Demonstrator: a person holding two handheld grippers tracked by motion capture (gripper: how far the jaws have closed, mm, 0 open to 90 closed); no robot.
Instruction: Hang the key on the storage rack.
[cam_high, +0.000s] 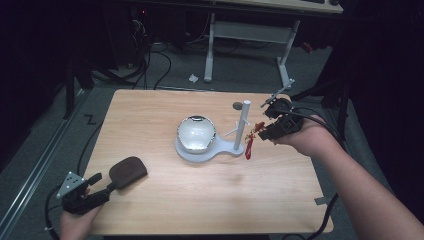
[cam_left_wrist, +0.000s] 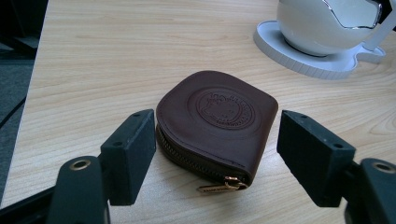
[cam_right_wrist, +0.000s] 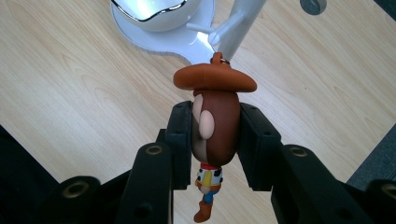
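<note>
**Cowboy keychain heading for the stand's peg**

Dark workshop floor and cables are surrounding a pale wooden table (cam_high: 165, 210), where a white stand (cam_high: 241, 131) with a glossy bowl (cam_high: 196, 133) is sitting mid-surface. The right hand-held gripper (cam_right_wrist: 215, 128) is clenching the head of a cowboy figure keychain (cam_right_wrist: 215, 116), hovering just beside the stand's upright post. To do this well, the ring above the hat probably needs lining up with the short side peg before easing on; a slow, level approach should be keeping the dangling legs from snagging. The left hand-held gripper (cam_left_wrist: 215, 149) is resting released, its jaws flanking but not pressing a brown zip pouch (cam_left_wrist: 217, 123) lying near the table's front-left corner.
</note>
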